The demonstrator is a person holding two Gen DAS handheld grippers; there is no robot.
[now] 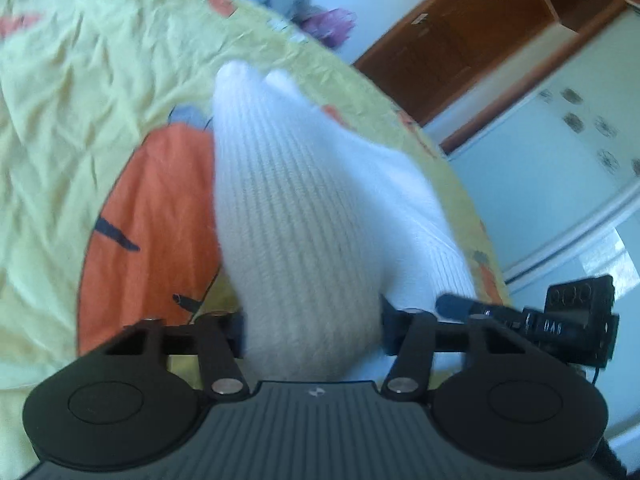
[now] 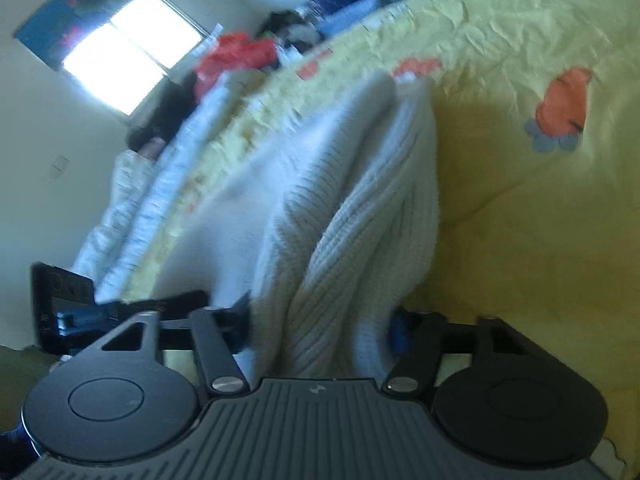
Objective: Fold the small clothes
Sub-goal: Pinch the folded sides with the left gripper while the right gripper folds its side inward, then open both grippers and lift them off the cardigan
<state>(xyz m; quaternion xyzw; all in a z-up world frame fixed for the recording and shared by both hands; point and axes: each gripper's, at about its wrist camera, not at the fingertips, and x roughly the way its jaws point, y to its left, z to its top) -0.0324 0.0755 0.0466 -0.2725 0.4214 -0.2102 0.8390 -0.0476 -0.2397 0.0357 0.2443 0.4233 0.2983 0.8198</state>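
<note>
A white ribbed sock pair (image 1: 288, 216) hangs over a yellow bedsheet (image 1: 80, 80) with orange carrot prints. My left gripper (image 1: 312, 332) is shut on the cuff end of the socks, whose toes point away. In the right wrist view the same white socks (image 2: 340, 220) bunch in folds between the fingers of my right gripper (image 2: 320, 332), which is shut on them. The other gripper (image 1: 560, 320) shows close at the right edge of the left wrist view, and at the left (image 2: 68, 300) in the right wrist view. The fingertips are hidden by cloth.
A brown wooden cabinet (image 1: 480, 40) and white wall lie past the bed's right edge. A pile of red and dark clothes (image 2: 248, 52) sits at the bed's far side under a bright window (image 2: 128, 52). A white quilt (image 2: 132, 200) lies along the bed edge.
</note>
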